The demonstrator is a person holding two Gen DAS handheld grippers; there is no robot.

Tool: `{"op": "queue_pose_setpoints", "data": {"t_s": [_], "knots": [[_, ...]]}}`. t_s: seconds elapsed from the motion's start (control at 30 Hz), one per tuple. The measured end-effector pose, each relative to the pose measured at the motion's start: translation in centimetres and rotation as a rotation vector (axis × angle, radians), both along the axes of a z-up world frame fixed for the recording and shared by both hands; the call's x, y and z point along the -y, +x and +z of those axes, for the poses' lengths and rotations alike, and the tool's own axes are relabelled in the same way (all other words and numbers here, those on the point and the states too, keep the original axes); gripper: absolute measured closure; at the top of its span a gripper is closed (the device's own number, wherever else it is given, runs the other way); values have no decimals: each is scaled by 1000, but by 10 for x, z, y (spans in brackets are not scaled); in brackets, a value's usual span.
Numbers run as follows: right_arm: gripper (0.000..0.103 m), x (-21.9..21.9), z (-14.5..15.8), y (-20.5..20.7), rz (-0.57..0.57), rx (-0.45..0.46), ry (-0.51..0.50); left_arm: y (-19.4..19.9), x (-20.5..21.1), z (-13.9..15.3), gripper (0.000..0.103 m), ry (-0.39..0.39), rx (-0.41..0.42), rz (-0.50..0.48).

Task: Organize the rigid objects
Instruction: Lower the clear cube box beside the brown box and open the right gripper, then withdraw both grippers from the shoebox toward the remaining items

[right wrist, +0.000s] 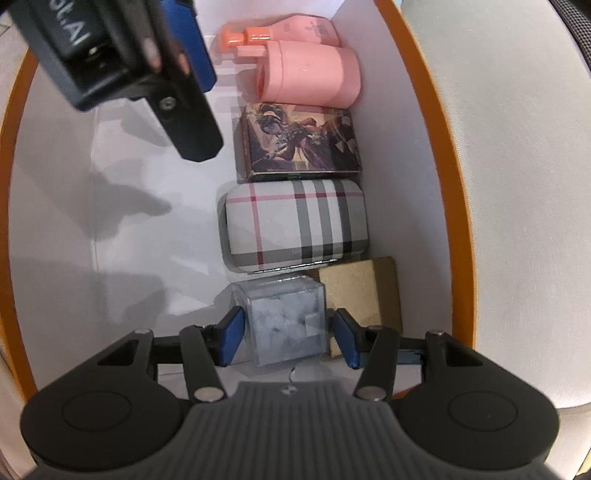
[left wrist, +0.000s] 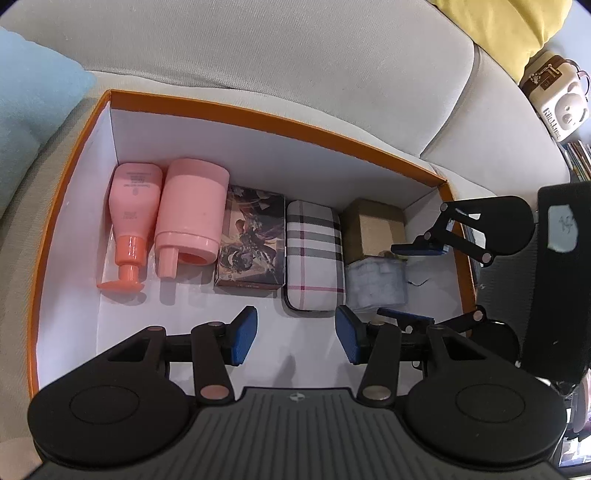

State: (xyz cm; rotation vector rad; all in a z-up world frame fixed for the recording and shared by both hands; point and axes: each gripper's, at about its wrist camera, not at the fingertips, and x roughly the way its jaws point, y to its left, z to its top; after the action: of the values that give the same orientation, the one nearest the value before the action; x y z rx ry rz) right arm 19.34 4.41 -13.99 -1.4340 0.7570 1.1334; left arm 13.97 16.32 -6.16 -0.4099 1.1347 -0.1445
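While both claws hung over an orange-rimmed white box (left wrist: pixel 236 110) resting on a pale grey sofa (left wrist: pixel 295 55), a row of objects lay along the box's far wall. Running from the left in the left wrist view, the row held a pink pump bottle (left wrist: pixel 133 206) lying on its side, a pink mug (left wrist: pixel 190 210) also on its side with its mouth facing the camera, a box printed with dark fantasy artwork (left wrist: pixel 253 236), a plaid glasses case (left wrist: pixel 316 251), and a brown cardboard box (left wrist: pixel 376 225) in the right corner. Each item lay just beside its neighbour. A clear plastic cube (right wrist: pixel 286 319) with pale blue-grey contents stood in front of the cardboard box, touching it or very nearly so. The right claw (right wrist: pixel 288 336) had its blue pads (right wrist: pixel 231 334) set on either side of the cube, close against its walls, though whether they pressed on it or merely flanked it could not be told. The left claw (left wrist: pixel 297 338) was released, its blue pads spread apart above the bare white floor of the box, in front of the glasses case and holding nothing. Beyond the box, a light blue cushion (left wrist: pixel 33 96) sat at the left, a yellow cushion (left wrist: pixel 506 29) at the upper right, and a small cream bear-faced bag (left wrist: pixel 554 96) at the far right edge.
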Motion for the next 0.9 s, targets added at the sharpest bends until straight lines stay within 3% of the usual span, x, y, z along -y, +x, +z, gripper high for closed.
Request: {"op": "queue_pose_setpoints", "data": {"t_s": [0.2,0.37,0.5,0.6,0.9], "knots": [[50,0,14,-5,-15,-54,82,-6,2,5,47,5,5,7],[70,-8,10,-12,-20,-117,120,-10,2,7,46,7,6,16],[75,-9,3,-22,35,-61,113,-14,-1,8,46,8,3,30],[87,-8,-6,-25,81,29,68,-15,-3,10,46,9,5,36],[86,-7,3,-24,39,36,113,-24,2,23,46,26,31,29]]}}
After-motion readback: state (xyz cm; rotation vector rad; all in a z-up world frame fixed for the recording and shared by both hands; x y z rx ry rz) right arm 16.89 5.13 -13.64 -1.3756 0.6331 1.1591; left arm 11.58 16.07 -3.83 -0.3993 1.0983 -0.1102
